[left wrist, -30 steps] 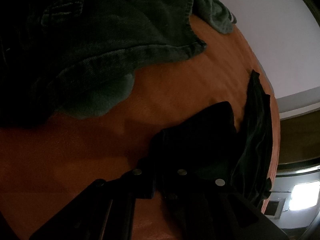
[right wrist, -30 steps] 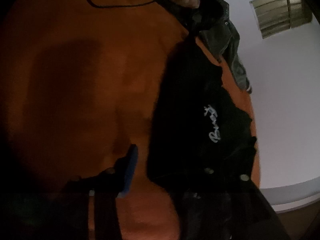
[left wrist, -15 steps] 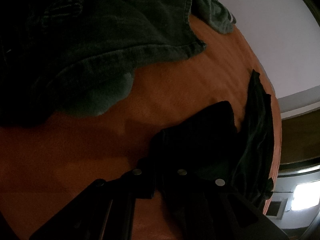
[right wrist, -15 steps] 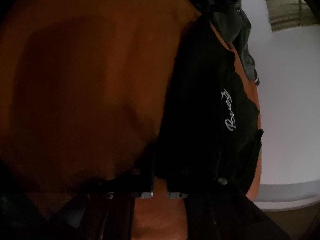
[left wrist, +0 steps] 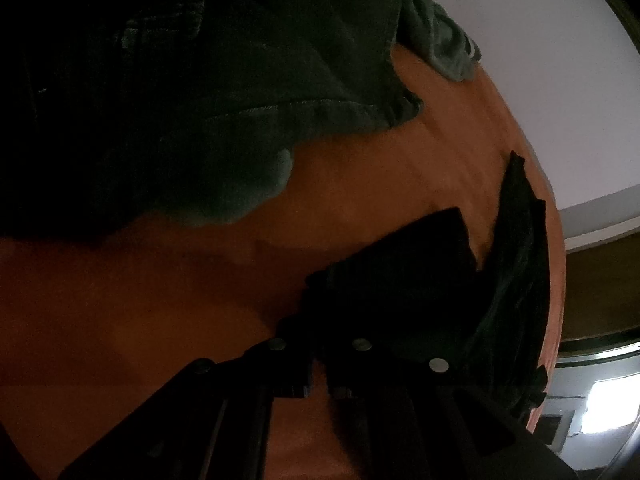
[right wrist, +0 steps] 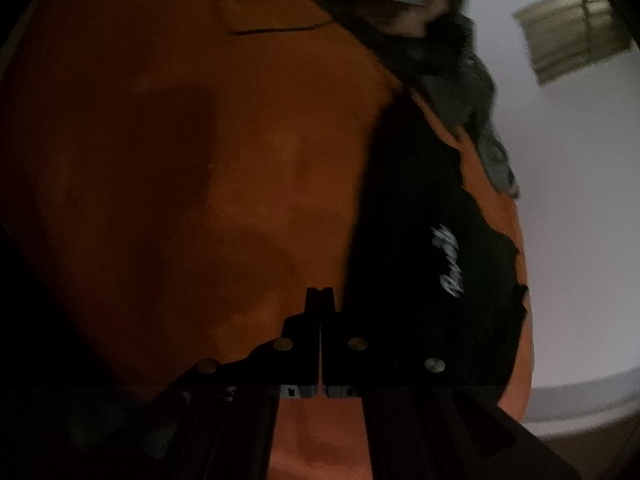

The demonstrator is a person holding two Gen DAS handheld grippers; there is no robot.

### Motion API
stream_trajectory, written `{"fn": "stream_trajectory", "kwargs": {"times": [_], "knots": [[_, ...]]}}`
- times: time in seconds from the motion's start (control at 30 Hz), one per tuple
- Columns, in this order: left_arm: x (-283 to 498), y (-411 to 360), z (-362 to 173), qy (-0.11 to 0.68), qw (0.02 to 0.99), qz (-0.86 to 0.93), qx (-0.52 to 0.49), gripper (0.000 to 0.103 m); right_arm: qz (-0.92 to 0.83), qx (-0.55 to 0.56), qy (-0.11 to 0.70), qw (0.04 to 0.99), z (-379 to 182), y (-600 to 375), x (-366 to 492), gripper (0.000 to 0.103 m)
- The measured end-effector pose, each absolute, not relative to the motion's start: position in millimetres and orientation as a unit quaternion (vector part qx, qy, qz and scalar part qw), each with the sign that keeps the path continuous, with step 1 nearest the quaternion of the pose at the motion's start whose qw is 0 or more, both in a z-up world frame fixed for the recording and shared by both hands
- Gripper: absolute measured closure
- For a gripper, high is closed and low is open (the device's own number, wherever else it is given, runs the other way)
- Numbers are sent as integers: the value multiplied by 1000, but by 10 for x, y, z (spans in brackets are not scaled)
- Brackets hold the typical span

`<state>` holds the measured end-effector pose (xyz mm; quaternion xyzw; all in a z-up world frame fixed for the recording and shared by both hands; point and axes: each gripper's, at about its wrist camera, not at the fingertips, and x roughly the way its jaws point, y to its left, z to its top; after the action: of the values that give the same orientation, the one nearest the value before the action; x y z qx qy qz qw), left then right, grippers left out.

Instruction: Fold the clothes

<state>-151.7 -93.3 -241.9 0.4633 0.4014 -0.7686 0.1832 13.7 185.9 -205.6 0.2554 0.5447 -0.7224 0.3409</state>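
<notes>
A black garment (right wrist: 424,248) with white script lettering lies on the orange surface (right wrist: 200,160), along its right side. My right gripper (right wrist: 320,296) is shut, its fingertips meeting at the garment's left edge; no cloth shows between them. In the left wrist view my left gripper (left wrist: 316,360) is shut on the black garment (left wrist: 400,280), whose dark corner bunches over the fingers.
A heap of dark green-grey denim clothes (left wrist: 200,100) covers the far left of the orange surface (left wrist: 140,300). More dark clothes (right wrist: 460,80) lie at the far end in the right wrist view. A white wall (left wrist: 540,80) stands behind. A thin black cord (right wrist: 276,30) lies far off.
My right gripper went from open to shut and slid left to the garment's edge. The left gripper has held still on the black cloth.
</notes>
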Motion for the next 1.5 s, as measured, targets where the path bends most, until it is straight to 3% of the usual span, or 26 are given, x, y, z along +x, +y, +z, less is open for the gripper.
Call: {"fn": "stream_trajectory", "kwargs": {"times": [0.07, 0.2, 0.43, 0.57, 0.73, 0.9, 1.03, 1.27, 1.5], "knots": [[-1376, -815, -2166, 390, 189, -794, 427, 96, -742, 254, 533, 317, -1918, 1992, 66, 103], [-1251, -360, -1619, 325, 167, -841, 399, 59, -787, 261, 502, 245, -1554, 2405, -139, 103], [-1244, 507, -722, 209, 107, -855, 462, 59, -840, 282, 450, 110, -1025, 3445, -175, 103], [-977, 949, 142, 119, 166, -867, 455, 55, -845, 269, 458, 61, -650, 3905, -188, 103], [-718, 1261, 1124, 110, 192, -862, 455, 39, -842, 254, 475, 30, 94, 4178, -260, 103], [-841, 1445, 1633, 54, 218, -866, 446, 24, -840, 284, 462, 22, 997, 4284, -595, 103], [-1428, 1379, 1363, 39, 237, -858, 454, 24, -826, 351, 439, 45, 1087, 4243, -1254, 103], [-3352, 1334, 436, -19, 197, -855, 479, 24, -789, 440, 423, 67, 34, 4008, -3147, 103], [-4306, 1198, -429, -19, 111, -838, 535, 25, -819, 486, 287, 107, -646, 4100, -4322, 103]]}}
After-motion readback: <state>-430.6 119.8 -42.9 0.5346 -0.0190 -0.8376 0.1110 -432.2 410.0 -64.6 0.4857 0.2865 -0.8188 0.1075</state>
